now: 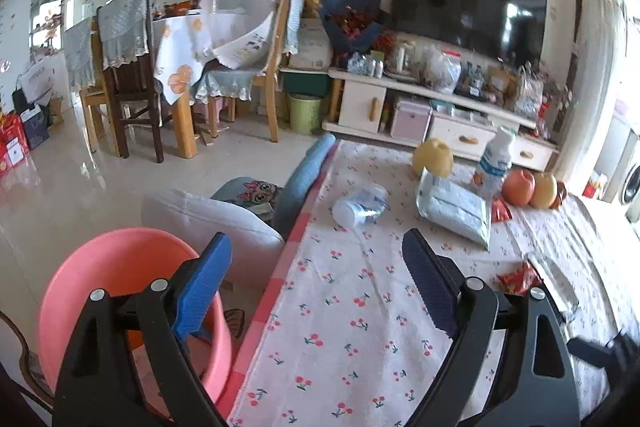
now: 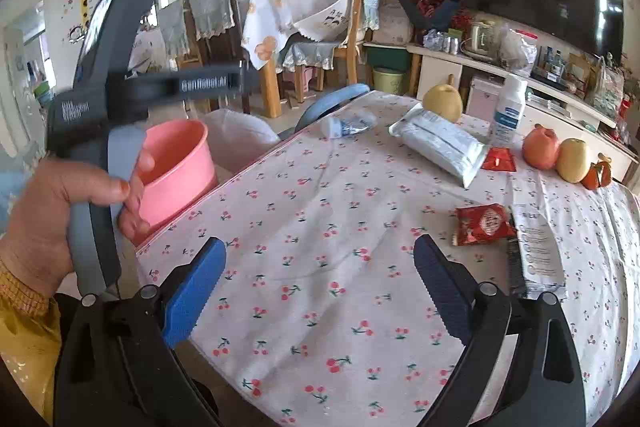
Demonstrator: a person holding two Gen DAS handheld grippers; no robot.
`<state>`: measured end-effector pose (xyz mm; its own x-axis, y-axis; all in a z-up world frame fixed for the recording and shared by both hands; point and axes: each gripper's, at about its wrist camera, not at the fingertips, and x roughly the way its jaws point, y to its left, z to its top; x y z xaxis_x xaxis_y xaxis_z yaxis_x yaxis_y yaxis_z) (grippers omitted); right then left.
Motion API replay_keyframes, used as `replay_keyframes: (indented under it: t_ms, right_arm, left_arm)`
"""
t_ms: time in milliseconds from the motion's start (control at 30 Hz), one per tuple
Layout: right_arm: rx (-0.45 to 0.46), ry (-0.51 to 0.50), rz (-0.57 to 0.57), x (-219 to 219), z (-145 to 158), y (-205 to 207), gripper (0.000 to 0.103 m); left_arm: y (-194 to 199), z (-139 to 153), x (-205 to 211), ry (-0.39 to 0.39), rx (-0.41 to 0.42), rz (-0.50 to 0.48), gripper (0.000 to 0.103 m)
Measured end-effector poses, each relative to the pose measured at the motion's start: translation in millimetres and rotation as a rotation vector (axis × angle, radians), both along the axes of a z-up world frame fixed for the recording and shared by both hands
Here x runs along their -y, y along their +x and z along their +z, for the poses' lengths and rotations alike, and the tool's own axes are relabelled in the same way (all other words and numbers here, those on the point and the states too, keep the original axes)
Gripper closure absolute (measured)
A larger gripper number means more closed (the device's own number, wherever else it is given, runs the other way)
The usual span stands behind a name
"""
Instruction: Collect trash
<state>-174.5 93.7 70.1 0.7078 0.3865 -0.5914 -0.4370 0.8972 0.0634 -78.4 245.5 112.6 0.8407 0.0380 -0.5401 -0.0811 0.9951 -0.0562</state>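
Pink bin (image 1: 120,291) sits half hidden behind the left tool (image 1: 316,279), spread empty like the right tool (image 2: 320,287).

jaws of right gripper (image 2: 318,285) spread wide over cherry-print worktop (image 2: 320,211); red wrapper (image 2: 482,225) at right, pink bucket (image 2: 176,167) at left.
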Motion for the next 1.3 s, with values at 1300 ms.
replay_keyframes:
  t_ms: [1300]
  right_arm:
    - [-0.200, 0.255, -0.199, 174, 6, 195, 0.021]
  left_arm:
    - [151, -58, 58, 0.070, -0.187, -0.055, 0.015]
